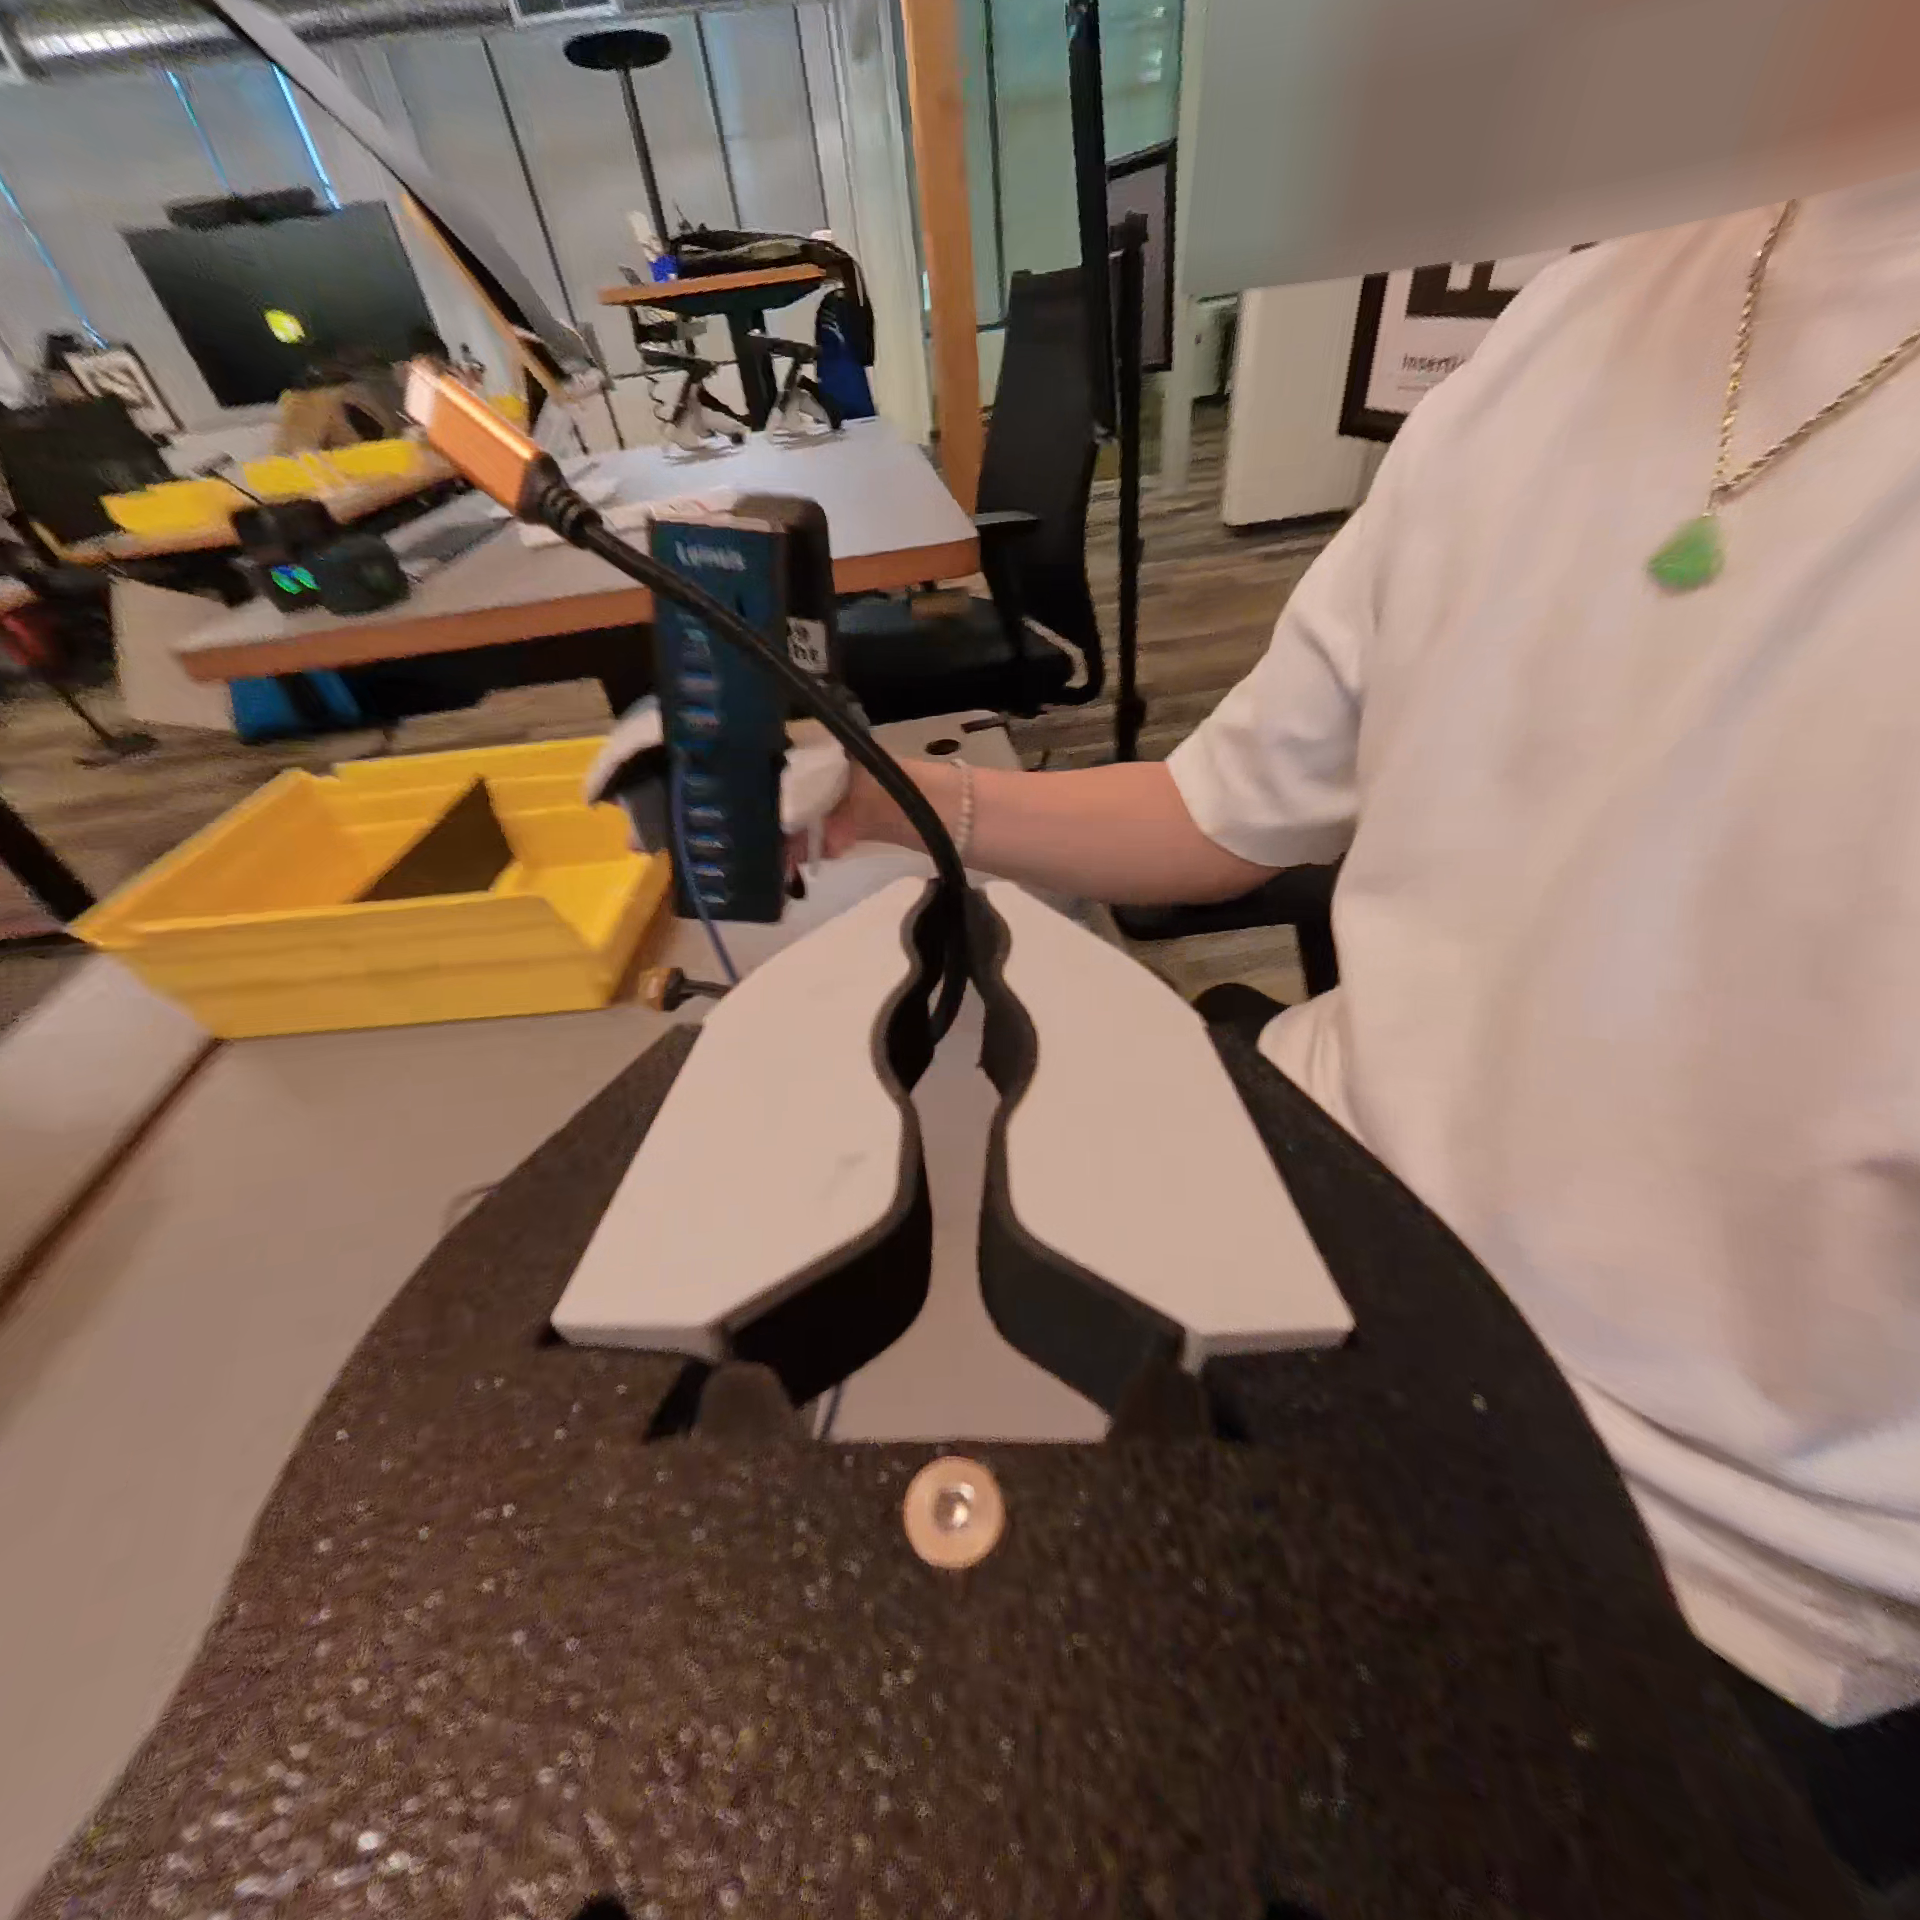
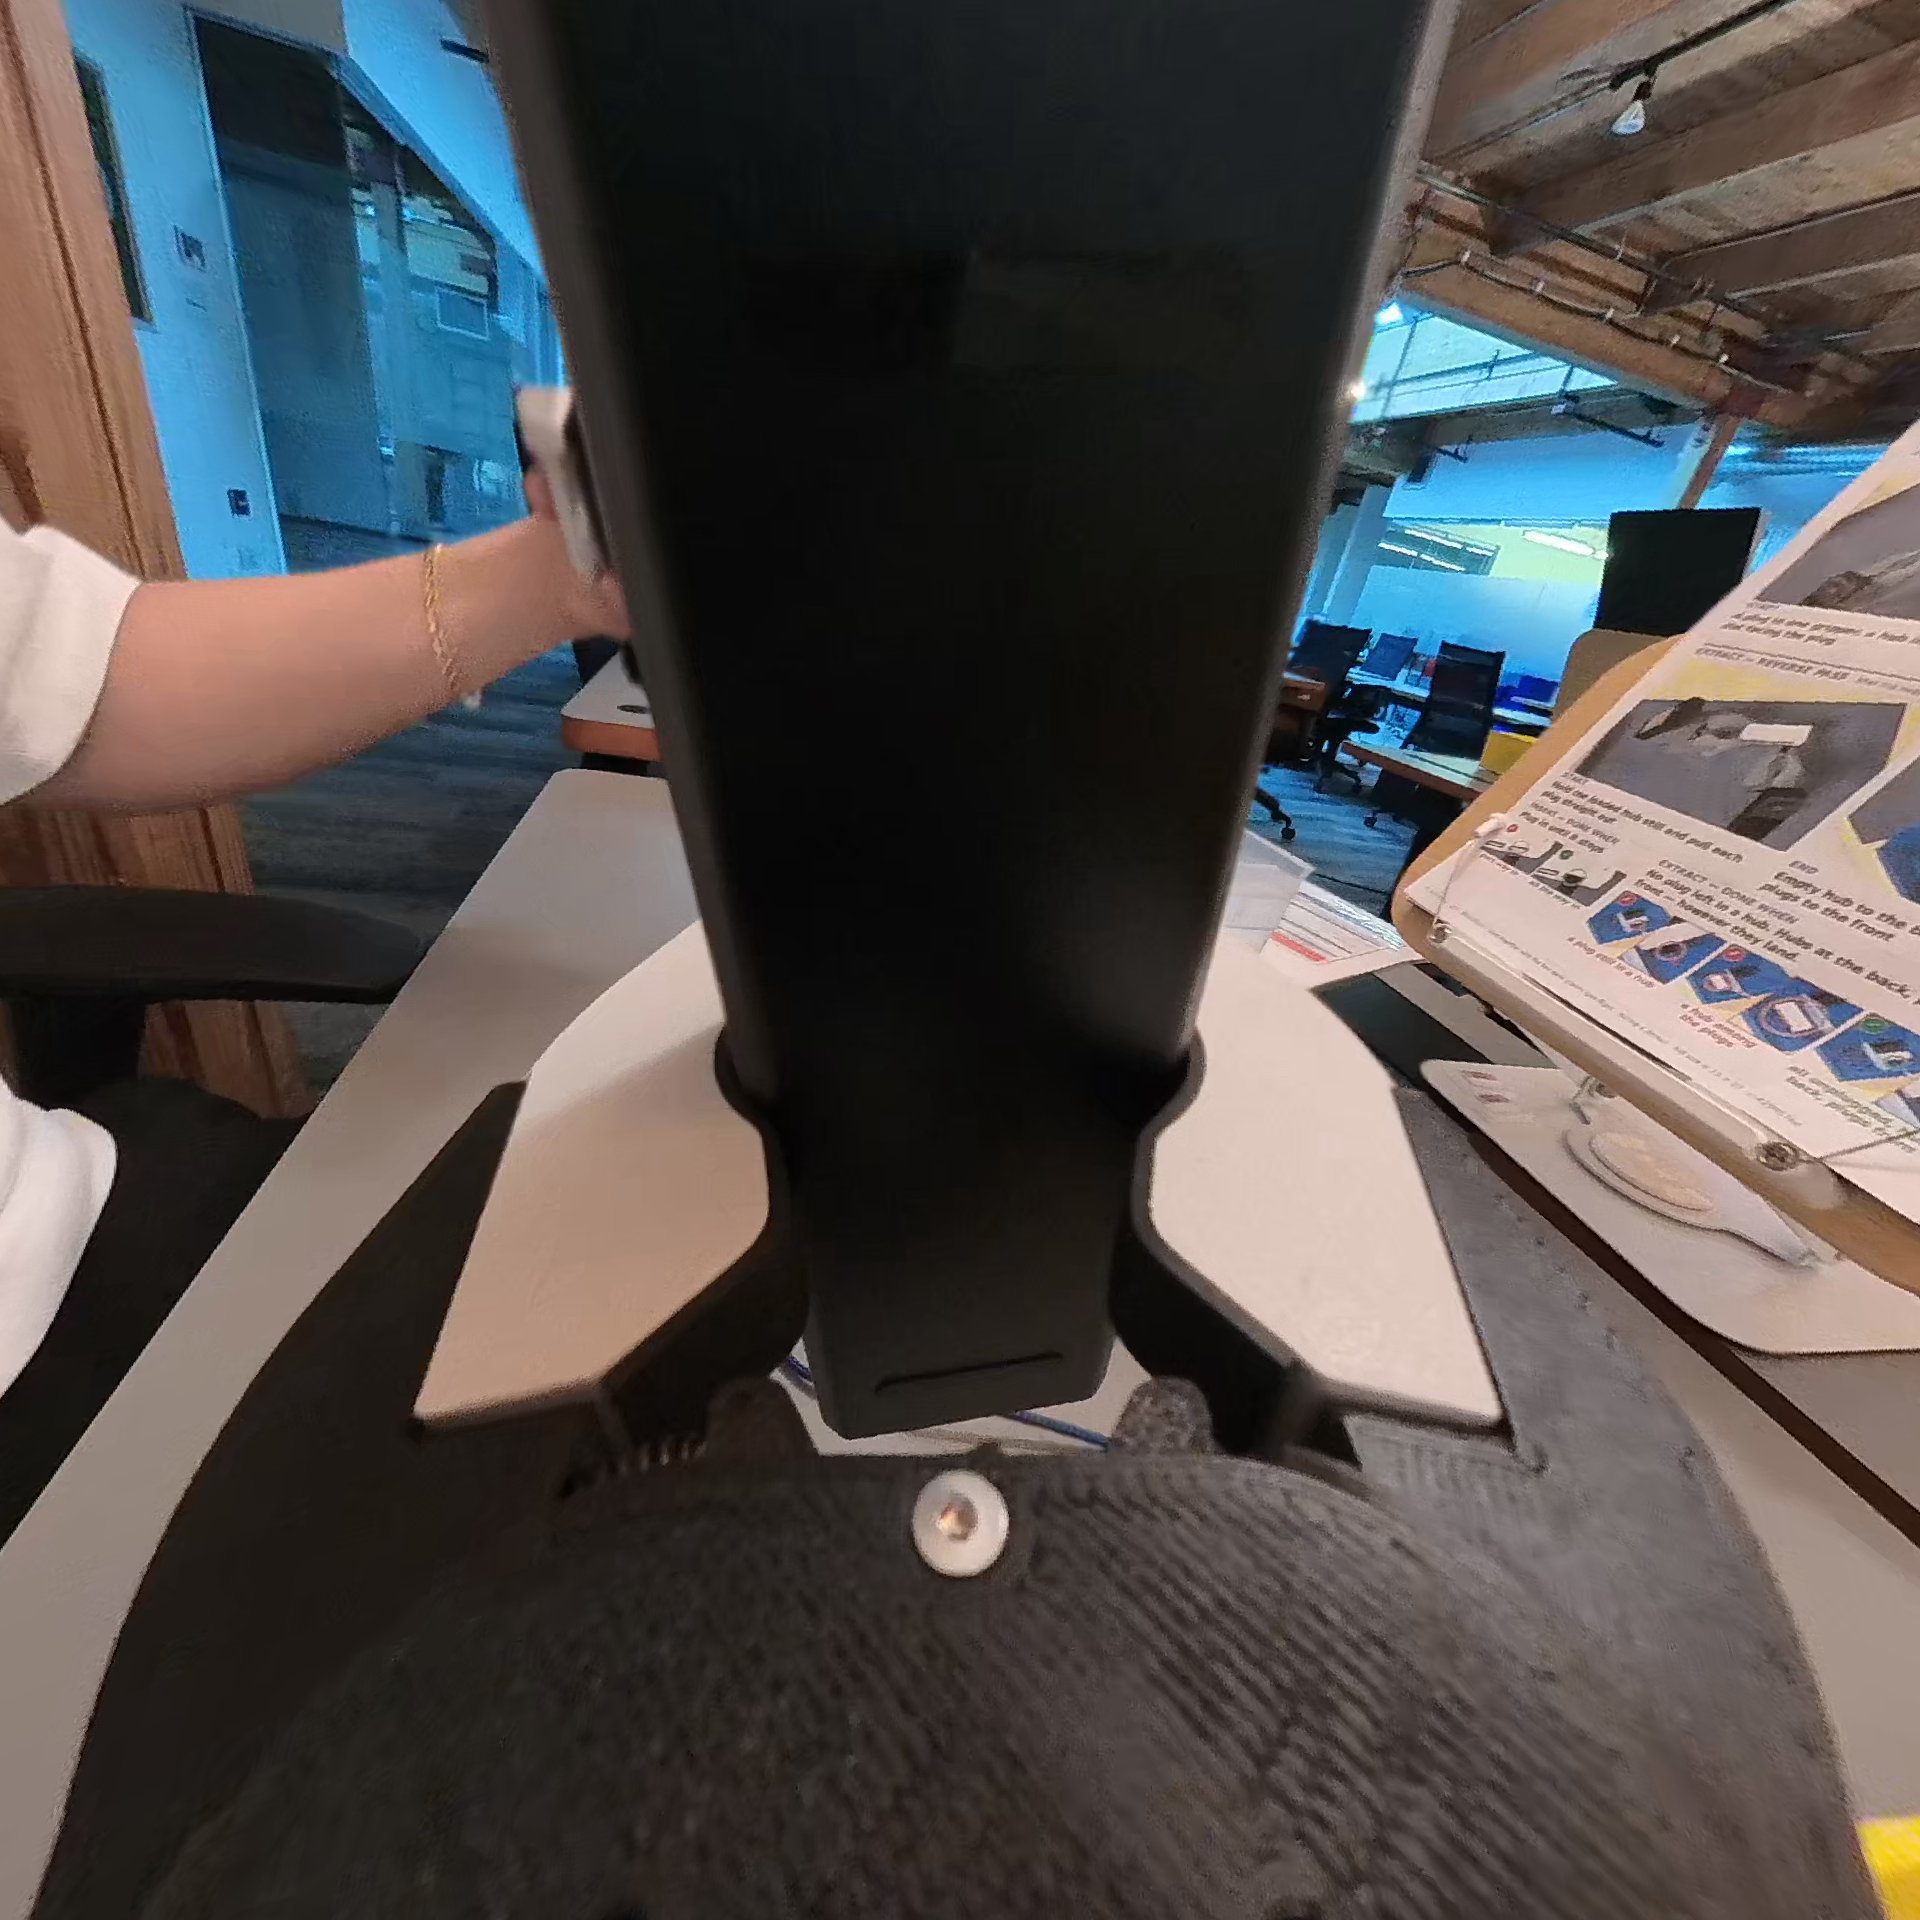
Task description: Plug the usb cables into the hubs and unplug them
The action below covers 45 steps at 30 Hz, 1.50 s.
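left hand-held gripper [image 1: 951, 935] pinches black cable [image 1: 790, 665], orange plug [image 1: 473, 431] | right hand-held gripper [image 2: 961, 1049] clamps dark hub [image 2: 956, 623]

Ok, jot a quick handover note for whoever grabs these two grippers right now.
Left gripper: jaws shut on the black cable, gripping the cord well behind its orange plug; the plug sticks up free, not in any port.
Right gripper: jaws shut on the dark hub, held upright above the table.
The yellow bin sits beyond the left gripper.
Done: both pieces picked up.
Left: probably regrip nearer the plug, insert it, then pull it out.
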Each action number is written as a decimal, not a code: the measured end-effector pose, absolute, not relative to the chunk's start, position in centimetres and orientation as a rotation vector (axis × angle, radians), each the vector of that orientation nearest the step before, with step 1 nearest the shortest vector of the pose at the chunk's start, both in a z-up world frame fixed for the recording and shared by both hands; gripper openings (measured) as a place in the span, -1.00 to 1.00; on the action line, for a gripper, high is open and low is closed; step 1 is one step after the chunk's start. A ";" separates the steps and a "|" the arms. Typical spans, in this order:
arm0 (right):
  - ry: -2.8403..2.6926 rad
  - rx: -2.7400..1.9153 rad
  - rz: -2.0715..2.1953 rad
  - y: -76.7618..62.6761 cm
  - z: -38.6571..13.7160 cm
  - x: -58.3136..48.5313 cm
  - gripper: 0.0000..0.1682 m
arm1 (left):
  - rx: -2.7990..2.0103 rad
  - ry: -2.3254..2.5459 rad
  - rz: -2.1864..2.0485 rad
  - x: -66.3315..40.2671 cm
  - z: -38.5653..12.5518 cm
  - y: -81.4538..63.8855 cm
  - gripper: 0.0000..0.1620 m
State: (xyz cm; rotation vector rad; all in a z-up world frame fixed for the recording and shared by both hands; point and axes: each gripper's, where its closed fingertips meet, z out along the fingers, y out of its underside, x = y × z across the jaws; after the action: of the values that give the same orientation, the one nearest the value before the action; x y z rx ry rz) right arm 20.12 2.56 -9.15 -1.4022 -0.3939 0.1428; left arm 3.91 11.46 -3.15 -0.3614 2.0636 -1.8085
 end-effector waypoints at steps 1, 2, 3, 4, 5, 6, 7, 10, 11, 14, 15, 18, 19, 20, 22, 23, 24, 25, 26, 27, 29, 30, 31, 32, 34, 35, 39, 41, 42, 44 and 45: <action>-0.385 -1.400 0.140 2.3 -9.1 20.4 -0.13 | -0.386 2.078 -1.852 4.0 -4.4 10.9 -0.96; -0.375 -1.399 0.135 2.1 -9.1 20.8 -0.13 | -0.409 2.093 -1.898 4.0 -5.8 10.5 -0.96; -0.364 -1.397 0.129 1.9 -9.2 21.2 -0.12 | -0.438 2.103 -1.947 3.9 -7.1 10.3 -0.96; -0.353 -1.400 0.121 1.7 -9.3 21.6 -0.13 | -0.484 2.106 -1.993 3.8 -8.5 10.2 -0.96; -0.344 -1.404 0.113 1.5 -9.4 21.9 -0.13 | -0.531 2.110 -2.038 3.6 -9.8 10.3 -0.96; -0.337 -1.406 0.106 1.3 -9.4 22.3 -0.13 | -0.588 2.114 -2.070 3.5 -11.1 10.5 -0.96; -0.331 -1.408 0.100 1.2 -9.5 22.5 -0.13 | -0.675 2.109 -2.073 3.7 -12.5 10.9 -0.96; -0.335 -1.414 0.083 1.0 -9.5 22.7 -0.13 | -0.957 2.108 -2.010 3.9 -16.4 12.6 -0.96; -0.339 -1.416 0.080 1.0 -9.4 22.6 -0.13 | -1.048 2.105 -1.978 3.8 -17.5 13.2 -0.96; -0.353 -1.419 0.076 1.0 -9.4 22.4 -0.13 | -1.220 2.122 -1.918 2.7 -19.9 14.5 -0.96; -0.357 -1.419 0.078 1.0 -9.3 22.4 -0.13 | -1.283 2.134 -1.879 2.4 -20.6 15.0 -0.96; -0.362 -1.422 0.078 1.1 -9.4 22.3 -0.13 | -1.360 2.248 -1.727 0.9 -22.6 15.7 -0.96; -0.362 -1.424 0.079 1.1 -9.5 22.3 -0.13 | -1.352 2.291 -1.662 0.5 -23.1 15.8 -0.96; -0.362 -1.424 0.081 1.1 -9.5 22.3 -0.13 | -1.342 2.337 -1.593 0.2 -23.6 15.9 -0.96; -0.360 -1.425 0.081 1.2 -9.6 22.3 -0.13 | -1.375 2.403 -1.400 -0.1 -24.9 16.6 -0.94; -0.360 -1.428 0.081 1.2 -9.6 22.4 -0.13 | -1.388 2.410 -1.329 0.1 -25.2 17.0 -0.94; -0.360 -1.429 0.080 1.2 -9.6 22.3 -0.13 | -1.388 2.402 -1.296 0.2 -25.2 17.2 -0.94; -0.361 -1.429 0.080 1.2 -9.6 22.3 -0.13 | -1.389 2.393 -1.273 0.4 -25.2 17.5 -0.93; -0.361 -1.431 0.080 1.3 -9.6 22.3 -0.13 | -1.399 2.390 -1.238 0.5 -25.3 17.8 -0.93; -0.361 -1.433 0.079 1.3 -9.7 22.3 -0.13 | -1.418 2.391 -1.189 0.5 -25.5 18.2 -0.91; -0.364 -1.438 0.080 1.3 -9.8 22.2 -0.13 | -1.452 2.407 -1.062 0.3 -26.2 19.1 -0.84; -0.366 -1.439 0.081 1.3 -9.8 22.2 -0.13 | -1.464 2.410 -0.987 0.3 -26.5 19.7 -0.78; -0.366 -1.439 0.082 1.4 -9.8 22.2 -0.13 | -1.480 2.403 -0.917 0.2 -26.7 20.3 -0.66; -0.366 -1.440 0.084 1.4 -9.9 22.2 -0.13 | -1.499 2.386 -0.851 0.2 -26.8 20.8 -0.55; -0.368 -1.445 0.082 1.5 -10.0 22.2 -0.13 | -1.503 2.322 -0.772 0.6 -26.1 21.6 -0.60; -0.369 -1.447 0.080 1.6 -10.0 22.2 -0.13 | -1.487 2.268 -0.787 1.3 -25.1 21.4 -0.60; -0.366 -1.443 0.090 1.7 -10.1 22.2 -0.13 | -1.413 2.143 -0.879 4.6 -21.6 17.2 -0.63; -0.367 -1.441 0.101 1.8 -10.2 22.1 -0.13 | -1.392 2.165 -0.700 6.1 -22.4 16.1 -0.61; -0.370 -1.443 0.102 1.9 -10.2 22.0 -0.12 | -1.368 2.161 -0.606 7.1 -23.0 15.9 -0.60; -0.378 -1.450 0.101 2.0 -10.3 21.8 -0.12 | -1.321 2.126 -0.489 9.1 -24.1 15.7 -0.62; -0.381 -1.452 0.101 2.0 -10.3 21.7 -0.12 | -1.306 2.116 -0.448 9.9 -24.7 15.6 -0.62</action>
State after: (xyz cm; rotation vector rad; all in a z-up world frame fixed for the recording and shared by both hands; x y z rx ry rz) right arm 21.67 2.00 -10.33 -1.4519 -0.3813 0.1008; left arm 9.87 15.60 -24.74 -1.3065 2.1163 -0.4477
